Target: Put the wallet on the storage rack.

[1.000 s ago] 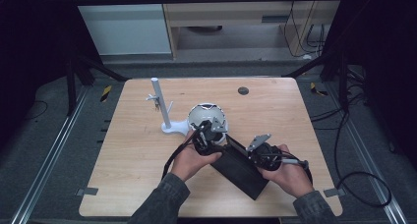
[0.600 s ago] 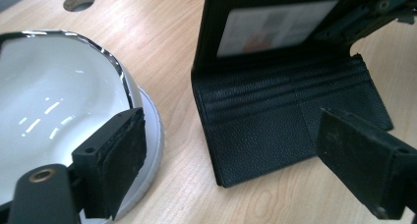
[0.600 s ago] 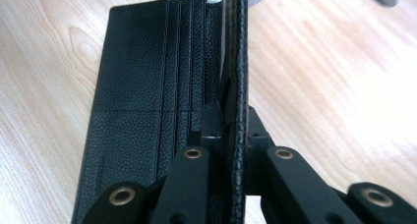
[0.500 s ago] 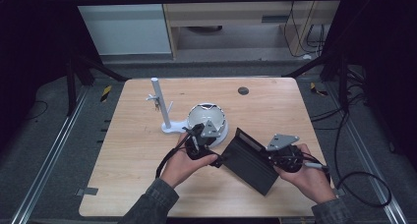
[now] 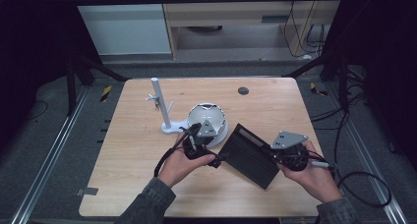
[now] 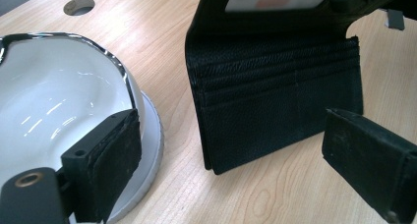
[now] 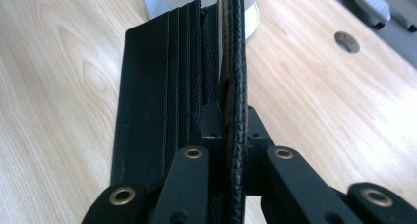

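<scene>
Far left of the table (image 5: 123,150): a white stand (image 5: 162,106) with an upright post, untouched, well clear of the work.

Just right of it: white bowl (image 5: 204,117) with a dark rim, sitting on a white dish. In the left gripper view the bowl (image 6: 54,101) lies close behind one pad; apparently it simply stands near the work and has no part in the handling.

Left gripper (image 5: 212,155), near centre: jaws have just been opening and now stand wide apart. The near corner of the black wallet (image 6: 275,106) sits in front of the gap, but neither pad presses on it. Judgement: this hand has let go of the lower flap so that it can lie on the wood while the other flap is lifted.

Wallet (image 5: 248,154), centre-right of the table: open, card slots facing up, lower flap resting on the tabletop and angled from far-left to near-right. The other flap stands up on edge.

Right gripper (image 5: 271,156), near right: jaws clamped tight on that upright flap; in the right gripper view the stitched leather edge (image 7: 235,81) runs straight up between the pads. Judgement: holding it raised keeps the wallet spread open, exposing the slots (image 7: 167,81) for inspection or for drawing a card.

Far centre-right: a small round hole (image 5: 243,91) in the tabletop.
</scene>
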`<state>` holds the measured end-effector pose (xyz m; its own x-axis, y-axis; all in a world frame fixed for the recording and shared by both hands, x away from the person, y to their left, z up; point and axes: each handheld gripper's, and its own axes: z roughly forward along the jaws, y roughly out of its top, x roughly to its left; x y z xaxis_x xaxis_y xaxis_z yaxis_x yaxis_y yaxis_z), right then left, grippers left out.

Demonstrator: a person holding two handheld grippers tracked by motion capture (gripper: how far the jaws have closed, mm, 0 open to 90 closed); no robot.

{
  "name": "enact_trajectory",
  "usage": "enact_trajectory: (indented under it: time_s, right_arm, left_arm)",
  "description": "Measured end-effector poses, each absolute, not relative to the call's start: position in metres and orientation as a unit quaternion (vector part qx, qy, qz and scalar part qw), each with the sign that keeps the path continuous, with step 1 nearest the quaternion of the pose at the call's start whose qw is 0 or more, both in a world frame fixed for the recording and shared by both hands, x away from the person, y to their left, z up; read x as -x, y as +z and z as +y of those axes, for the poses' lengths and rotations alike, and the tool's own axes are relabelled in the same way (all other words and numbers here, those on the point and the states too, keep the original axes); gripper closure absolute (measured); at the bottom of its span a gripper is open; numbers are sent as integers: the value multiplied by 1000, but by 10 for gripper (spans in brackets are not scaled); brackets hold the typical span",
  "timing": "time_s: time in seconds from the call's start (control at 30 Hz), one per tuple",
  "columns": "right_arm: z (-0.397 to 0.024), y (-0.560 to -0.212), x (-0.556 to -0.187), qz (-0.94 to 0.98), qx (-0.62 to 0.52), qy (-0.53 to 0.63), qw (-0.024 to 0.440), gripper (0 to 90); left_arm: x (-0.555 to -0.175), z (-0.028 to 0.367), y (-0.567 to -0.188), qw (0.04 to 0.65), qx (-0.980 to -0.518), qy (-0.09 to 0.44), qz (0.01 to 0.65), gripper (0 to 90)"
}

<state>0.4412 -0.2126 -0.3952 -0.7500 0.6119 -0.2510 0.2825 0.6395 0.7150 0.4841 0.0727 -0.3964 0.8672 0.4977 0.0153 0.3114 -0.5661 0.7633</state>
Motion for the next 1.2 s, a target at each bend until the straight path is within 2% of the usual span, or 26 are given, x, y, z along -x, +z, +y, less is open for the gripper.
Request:
enact_trajectory:
  time_s: [0.7, 1.2]
  right_arm:
    - [-219, -373, -433, 847, -233, 392, 274, 848]
    - [-217, -358, -414, 823, -214, 436, 294, 848]
  left_arm:
    - [-490, 70, -392, 418, -875, 113, 217, 84]
    - [-502, 59, -386, 448, -871, 67, 193, 150]
